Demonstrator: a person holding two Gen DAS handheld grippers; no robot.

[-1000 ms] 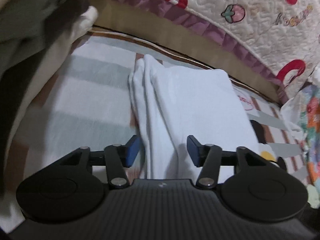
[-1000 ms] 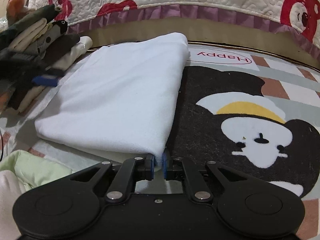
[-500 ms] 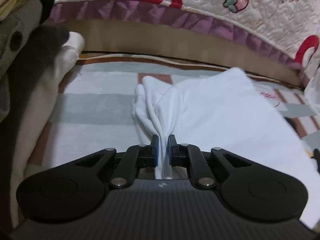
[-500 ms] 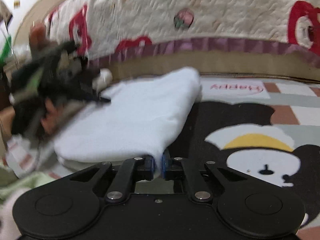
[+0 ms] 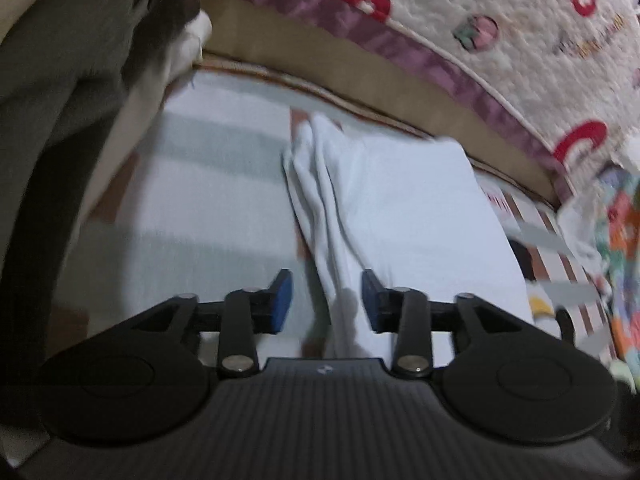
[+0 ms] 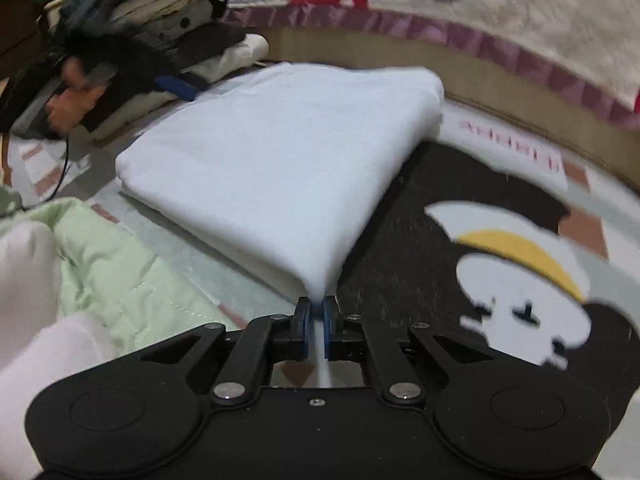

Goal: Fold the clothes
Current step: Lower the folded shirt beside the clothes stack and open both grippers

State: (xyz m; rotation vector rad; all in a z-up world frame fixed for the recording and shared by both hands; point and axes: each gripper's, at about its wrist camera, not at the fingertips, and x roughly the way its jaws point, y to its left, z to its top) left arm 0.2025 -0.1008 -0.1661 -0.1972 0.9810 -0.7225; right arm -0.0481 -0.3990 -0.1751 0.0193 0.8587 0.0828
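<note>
A folded white garment lies on the patterned mat. My right gripper is shut on its near corner, and the cloth pulls up to a point at the pads. In the left wrist view the same white garment shows its bunched layered edge running toward me. My left gripper is open, with that edge lying between its blue pads. The left gripper also shows blurred at the garment's far left corner in the right wrist view.
A stack of folded dark and beige clothes stands at the far left, also large in the left wrist view. A pale green quilted cloth lies near left. A quilted bedspread with a purple border runs along the back.
My left gripper was shut on the bunched edge half a second ago and has now opened and let it go. My right gripper stays shut on the corner and has shifted its view.
</note>
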